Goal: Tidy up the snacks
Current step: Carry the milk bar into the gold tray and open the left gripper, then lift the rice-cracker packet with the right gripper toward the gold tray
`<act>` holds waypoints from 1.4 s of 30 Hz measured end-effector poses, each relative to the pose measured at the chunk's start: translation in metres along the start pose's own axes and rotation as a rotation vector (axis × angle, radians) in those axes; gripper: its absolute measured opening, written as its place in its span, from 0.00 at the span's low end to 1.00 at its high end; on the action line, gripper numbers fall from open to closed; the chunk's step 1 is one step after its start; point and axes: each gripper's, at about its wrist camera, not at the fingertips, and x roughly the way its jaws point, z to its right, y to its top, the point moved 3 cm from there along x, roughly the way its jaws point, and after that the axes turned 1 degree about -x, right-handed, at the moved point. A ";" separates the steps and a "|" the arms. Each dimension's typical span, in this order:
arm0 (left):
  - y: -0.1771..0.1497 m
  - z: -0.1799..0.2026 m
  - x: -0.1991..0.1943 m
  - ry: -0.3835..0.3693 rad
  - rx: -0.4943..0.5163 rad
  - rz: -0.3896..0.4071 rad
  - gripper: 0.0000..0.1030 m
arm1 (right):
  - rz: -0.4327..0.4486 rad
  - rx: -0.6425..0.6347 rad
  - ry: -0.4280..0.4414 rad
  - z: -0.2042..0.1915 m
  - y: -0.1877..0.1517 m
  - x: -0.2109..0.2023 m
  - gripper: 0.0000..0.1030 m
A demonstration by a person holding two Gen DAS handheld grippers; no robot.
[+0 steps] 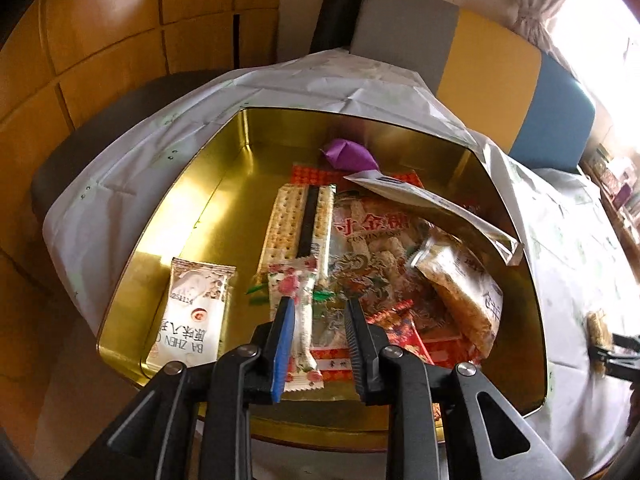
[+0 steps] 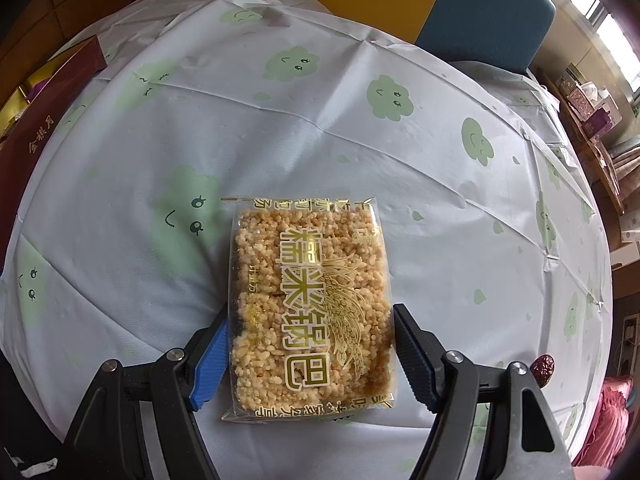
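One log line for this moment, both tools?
left tool: open over gold tin | right tool: straddling rice cracker pack, grip unconfirmed

Right tongs (image 2: 311, 326) straddle, perhaps touching, the rice-cracker packet (image 2: 310, 308).
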 end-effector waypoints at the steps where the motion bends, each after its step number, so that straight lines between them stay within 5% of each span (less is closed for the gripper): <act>1: 0.001 0.003 -0.002 -0.001 0.009 0.005 0.25 | -0.001 0.000 0.001 0.000 0.000 0.000 0.73; 19: -0.006 0.031 -0.024 0.003 0.095 0.049 0.25 | 0.009 0.002 -0.016 -0.006 -0.003 -0.002 0.73; 42: -0.009 0.017 -0.028 -0.012 0.064 0.060 0.25 | -0.045 0.086 0.011 0.013 0.008 0.005 0.72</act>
